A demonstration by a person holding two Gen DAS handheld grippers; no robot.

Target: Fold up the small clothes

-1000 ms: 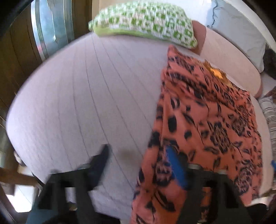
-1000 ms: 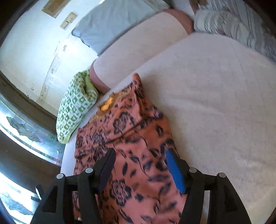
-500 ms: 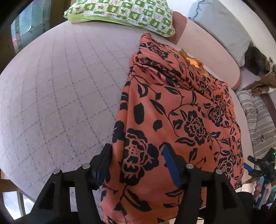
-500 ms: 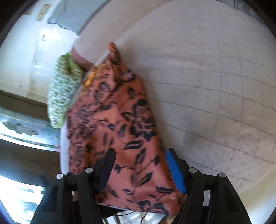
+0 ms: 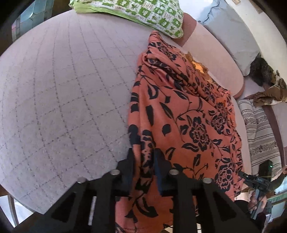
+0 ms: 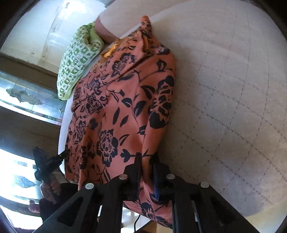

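Note:
An orange garment with a black flower print [image 5: 179,116] lies lengthwise on the quilted bed [image 5: 62,98], and its near hem hangs over the front edge. My left gripper [image 5: 143,154] is closing on the hem's left corner, with bunched fabric pressed between its pads. In the right wrist view the same garment [image 6: 122,107] is seen from the other side. There my right gripper [image 6: 147,157] is closing on the hem's right corner, also with fabric pinched between its pads. Each view also shows the other gripper at the garment's far corner, held in a hand [image 6: 52,186].
A green-and-white checked pillow [image 5: 143,12] and a pink bolster [image 5: 211,59] lie at the head of the bed beyond the garment. A grey pillow [image 5: 233,32] and striped folded cloth [image 5: 260,129] sit to the right. Bare quilt [image 6: 224,98] spreads on both sides.
Both grippers have tilted down onto the garment's near hem. Their jaws, wide apart over the cloth before, have come together on the fabric at the bed's front edge.

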